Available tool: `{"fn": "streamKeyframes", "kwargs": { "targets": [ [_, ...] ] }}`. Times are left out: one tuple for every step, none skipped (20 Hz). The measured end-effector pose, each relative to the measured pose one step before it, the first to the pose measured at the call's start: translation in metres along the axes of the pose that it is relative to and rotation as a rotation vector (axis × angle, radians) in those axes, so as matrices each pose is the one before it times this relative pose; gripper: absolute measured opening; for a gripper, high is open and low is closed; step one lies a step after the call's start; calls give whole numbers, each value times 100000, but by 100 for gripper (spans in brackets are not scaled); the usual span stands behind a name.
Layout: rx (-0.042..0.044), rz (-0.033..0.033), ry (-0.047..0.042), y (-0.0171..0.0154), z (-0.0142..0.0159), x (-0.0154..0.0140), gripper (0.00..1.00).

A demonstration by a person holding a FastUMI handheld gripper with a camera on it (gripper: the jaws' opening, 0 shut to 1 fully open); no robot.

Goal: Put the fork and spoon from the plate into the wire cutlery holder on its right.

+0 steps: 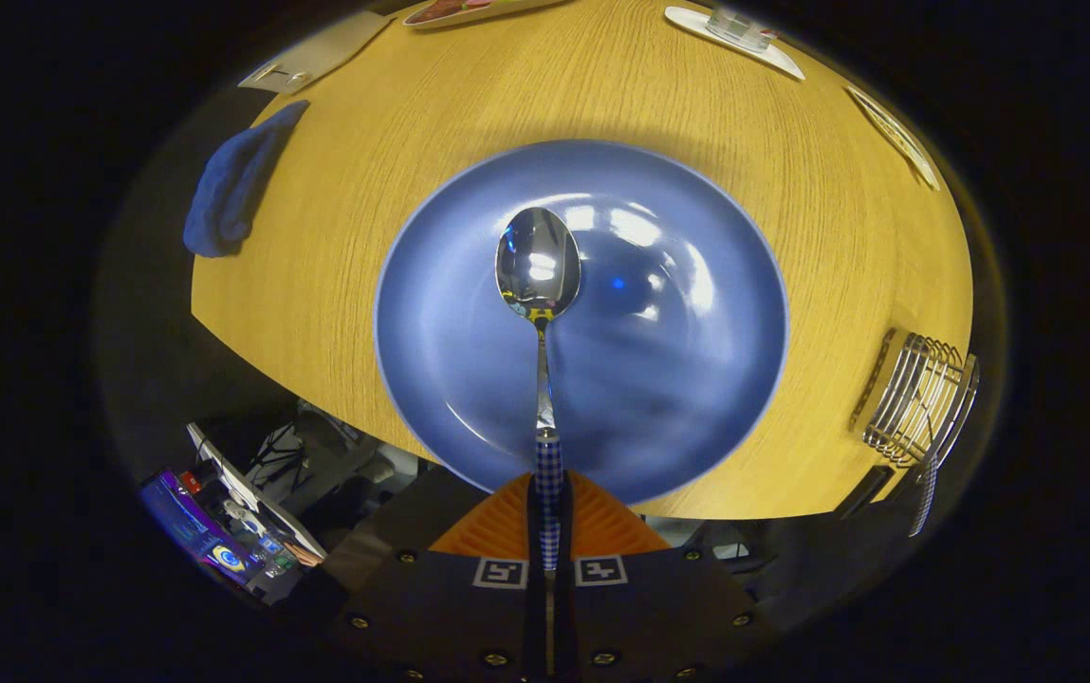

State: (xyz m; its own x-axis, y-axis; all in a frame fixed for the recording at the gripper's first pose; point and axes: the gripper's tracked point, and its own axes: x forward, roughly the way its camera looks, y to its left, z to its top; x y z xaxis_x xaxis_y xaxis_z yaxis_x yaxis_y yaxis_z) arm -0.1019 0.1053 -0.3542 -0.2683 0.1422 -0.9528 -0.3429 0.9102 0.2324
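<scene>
My gripper [549, 503] is shut on the checkered handle of a metal spoon [538, 261]. The spoon points straight ahead of the fingers, its shiny bowl hanging above the middle of a round blue plate [696, 398]. The plate lies on a wooden table and has nothing on it. To the plate's right stands the wire cutlery holder [919, 398], tilted in this view, with a checkered handle [924, 493] sticking out of it. Both fingers [601, 526] press together around the spoon's handle.
A blue cloth [236, 180] lies at the table's left edge. Place mats and a glass [739, 27] sit along the far side. Below the near table edge, off to the left, I see a lit screen and cables [231, 531].
</scene>
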Motion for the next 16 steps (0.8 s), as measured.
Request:
{"fn": "streamKeyframes", "kwargs": {
  "targets": [
    [38,232,1240,-411,-455,-545,4],
    [657,821,373,-354,-233,-520,4],
    [293,51,939,-432,-381,-462,4],
    [124,-821,610,-658,-471,-447,4],
    [-554,-136,857,-623,-539,-456,4],
    [363,-268,382,-713,-405,-623,4],
    [-26,-376,723,-481,-388,-362,4],
    [579,-174,135,-632,-342,-394,4],
    [-295,-463,937,-478,-496,-153,4],
    [596,471,-196,-380,-289,-285,4],
    [310,441,15,-320,-369,-294,3],
    [-95,403,350,-463,-490,-378,4],
    [240,344,338,-430,-514,-302,4],
    [128,-163,318,-681,-550,-382,4],
    [-351,-596,773,-788,-535,-236,4],
    [398,-127,524,-875,-447,-212,4]
  ]
}}
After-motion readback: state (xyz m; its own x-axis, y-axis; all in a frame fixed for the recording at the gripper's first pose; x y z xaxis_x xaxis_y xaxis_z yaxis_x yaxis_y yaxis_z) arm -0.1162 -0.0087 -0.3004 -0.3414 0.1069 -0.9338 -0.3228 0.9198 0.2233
